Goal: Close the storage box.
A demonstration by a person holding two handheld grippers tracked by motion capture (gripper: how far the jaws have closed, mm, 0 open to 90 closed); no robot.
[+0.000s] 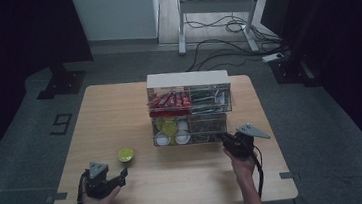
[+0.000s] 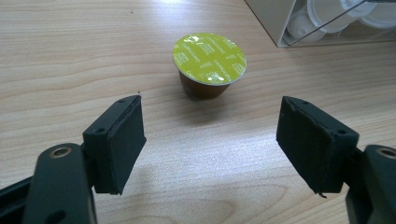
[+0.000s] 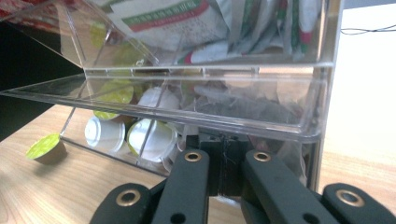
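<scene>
Left gripper (image 2: 210, 140): spread wide, empty, just short of the capsule (image 2: 209, 64).
Right gripper (image 3: 224, 175): clenched at the organizer (image 1: 190, 108) front.
Risk: closing off-centre could tip the capsule away from the organizer.

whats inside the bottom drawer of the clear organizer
The bottom drawer holds white and yellow-green lidded capsules on one side and dark packets on the other; what lies beneath them is covered.
</scene>
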